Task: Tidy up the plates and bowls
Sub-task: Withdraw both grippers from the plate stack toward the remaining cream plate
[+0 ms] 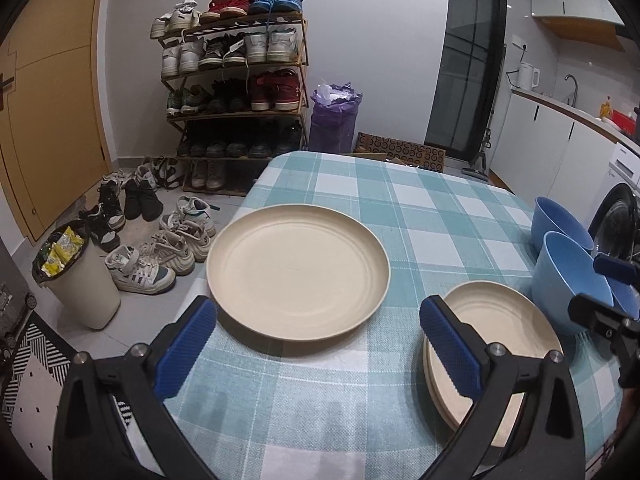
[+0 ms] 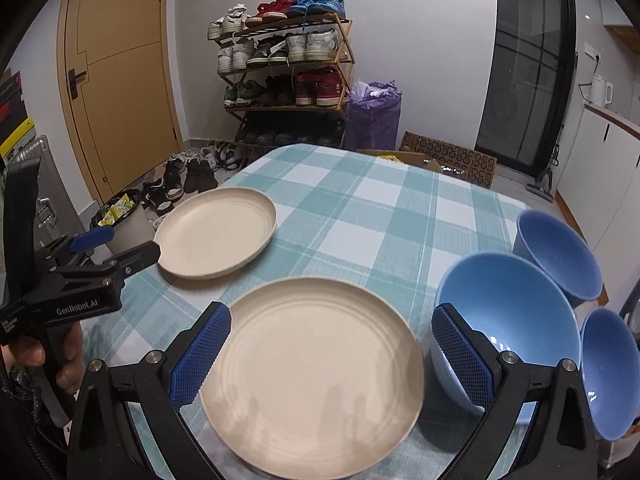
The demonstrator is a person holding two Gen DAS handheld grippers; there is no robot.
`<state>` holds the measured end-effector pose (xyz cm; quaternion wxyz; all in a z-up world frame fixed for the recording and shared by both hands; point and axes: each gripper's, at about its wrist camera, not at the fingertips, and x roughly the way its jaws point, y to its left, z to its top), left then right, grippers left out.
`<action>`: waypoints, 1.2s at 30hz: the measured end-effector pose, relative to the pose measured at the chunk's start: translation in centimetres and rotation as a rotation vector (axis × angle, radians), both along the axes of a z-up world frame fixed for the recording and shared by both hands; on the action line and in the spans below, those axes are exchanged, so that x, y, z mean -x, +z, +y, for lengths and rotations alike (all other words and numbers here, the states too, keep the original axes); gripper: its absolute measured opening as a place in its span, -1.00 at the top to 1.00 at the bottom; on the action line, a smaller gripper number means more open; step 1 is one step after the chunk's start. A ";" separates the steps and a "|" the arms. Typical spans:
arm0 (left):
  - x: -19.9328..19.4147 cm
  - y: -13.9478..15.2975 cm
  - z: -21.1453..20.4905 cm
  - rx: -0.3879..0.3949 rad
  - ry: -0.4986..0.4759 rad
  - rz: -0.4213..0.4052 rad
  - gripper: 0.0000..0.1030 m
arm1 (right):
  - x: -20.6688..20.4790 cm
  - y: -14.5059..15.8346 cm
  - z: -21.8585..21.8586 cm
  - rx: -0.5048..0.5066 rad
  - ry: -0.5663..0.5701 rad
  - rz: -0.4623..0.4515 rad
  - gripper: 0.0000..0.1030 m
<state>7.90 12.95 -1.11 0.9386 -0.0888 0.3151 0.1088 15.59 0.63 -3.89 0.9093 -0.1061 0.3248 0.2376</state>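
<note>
Both claws spread wide, empty — left claw [image 1: 318, 340] over the lone plate [image 1: 298, 272], right claw [image 2: 330, 350] over the plate stack [image 2: 312, 376]; blue bowls [image 2: 508, 320] beside it on the desk [image 2: 360, 208].

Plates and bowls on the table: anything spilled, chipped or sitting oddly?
Nothing spilled or damaged. One beige plate lies alone, apart from the plate stack; three blue bowls sit unstacked at the right edge.

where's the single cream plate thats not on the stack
The lone cream plate lies flat near the table's left edge, centred in the left wrist view ahead of the open left gripper, left of the plate stack.
</note>
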 end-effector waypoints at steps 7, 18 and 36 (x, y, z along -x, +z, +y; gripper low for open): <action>-0.4 1.2 1.0 -0.021 0.027 -0.020 -0.99 | -1.7 2.0 1.6 -0.028 0.017 0.007 -0.99; -1.9 1.2 3.2 -0.032 0.071 -0.012 -0.99 | -4.1 3.0 3.5 -0.056 0.010 0.026 -0.99; -2.7 -2.1 6.8 0.019 0.152 0.045 -0.99 | -7.2 1.2 7.0 -0.016 0.028 0.070 -0.99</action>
